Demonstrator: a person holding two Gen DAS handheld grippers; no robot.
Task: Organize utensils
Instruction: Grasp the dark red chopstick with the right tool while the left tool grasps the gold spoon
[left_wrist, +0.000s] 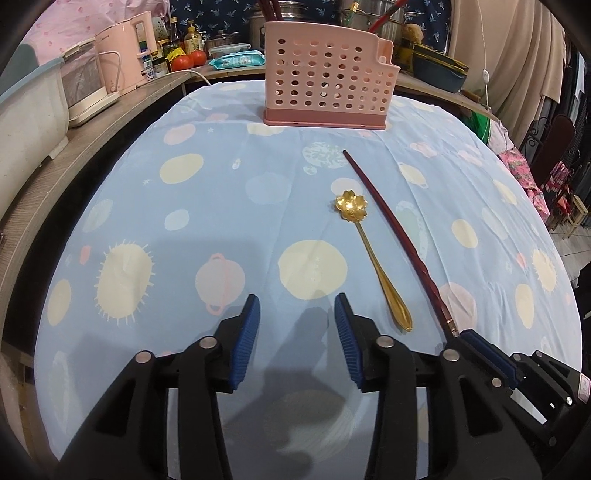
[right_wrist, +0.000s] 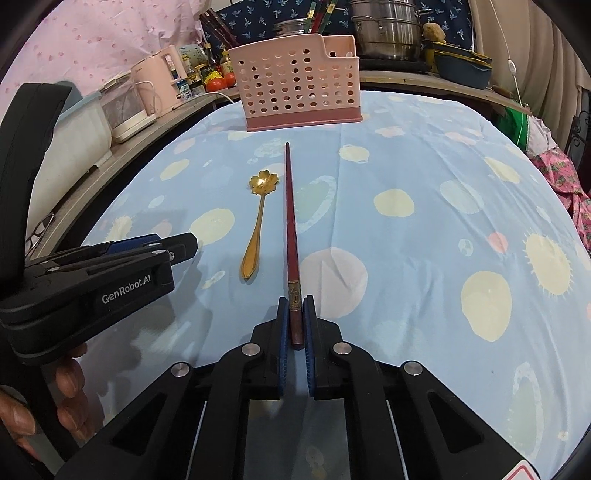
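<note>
A dark red chopstick (right_wrist: 290, 221) lies on the blue tablecloth (right_wrist: 406, 240), pointing at the pink perforated utensil holder (right_wrist: 299, 96). My right gripper (right_wrist: 295, 306) is shut on the chopstick's near end. A gold flower-bowl spoon (right_wrist: 256, 218) lies just left of the chopstick. In the left wrist view the spoon (left_wrist: 369, 251) and chopstick (left_wrist: 391, 229) lie right of my left gripper (left_wrist: 295, 306), which is open and empty over the cloth. The holder (left_wrist: 328, 74) stands at the table's far side. The right gripper (left_wrist: 480, 350) shows at the chopstick's end.
A pink kettle (left_wrist: 125, 55) and white appliances stand on the wooden ledge at the left. Bottles, tomatoes (left_wrist: 188, 61), steel pots (right_wrist: 388, 29) and a dark bowl (left_wrist: 439, 70) crowd the counter behind the holder. Chairs and clothes are at the right.
</note>
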